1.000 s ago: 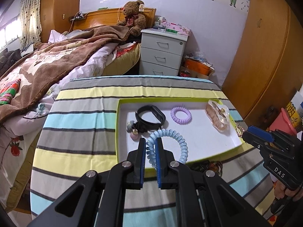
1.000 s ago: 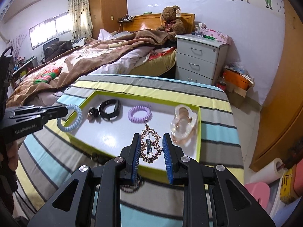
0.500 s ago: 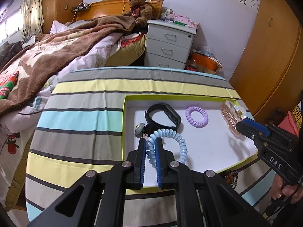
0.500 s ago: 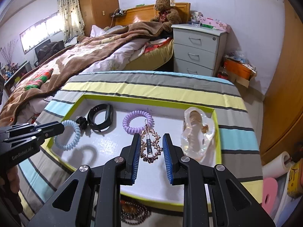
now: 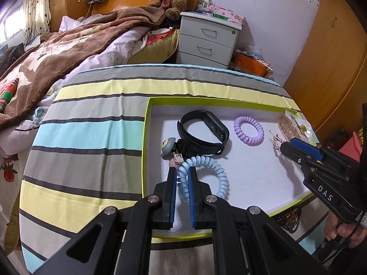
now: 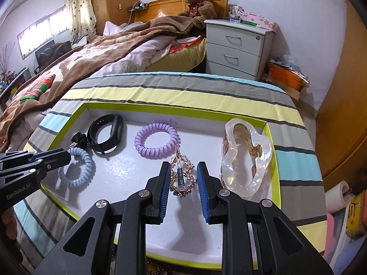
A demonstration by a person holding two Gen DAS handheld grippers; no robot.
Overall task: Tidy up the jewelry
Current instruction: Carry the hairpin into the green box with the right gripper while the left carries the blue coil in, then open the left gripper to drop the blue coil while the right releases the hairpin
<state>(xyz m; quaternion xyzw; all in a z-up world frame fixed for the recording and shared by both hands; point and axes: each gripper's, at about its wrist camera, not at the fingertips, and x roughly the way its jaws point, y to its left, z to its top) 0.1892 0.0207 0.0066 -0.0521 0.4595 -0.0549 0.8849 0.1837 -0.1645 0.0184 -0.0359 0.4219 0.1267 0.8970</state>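
My left gripper (image 5: 182,178) is clamped on the blue coil band (image 5: 203,178), my right gripper (image 6: 182,178) on the gold chain (image 6: 182,174). Both hang over the tray (image 6: 274,160). That chain could snag the clear clip (image 6: 246,155) beside it.

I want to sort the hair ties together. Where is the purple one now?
The purple coil hair tie lies flat in the tray, mid-back in the right wrist view, between the black wristband and the clear hair claw.

Dark bead necklace (image 5: 289,220) half behind tray (image 5: 146,137)
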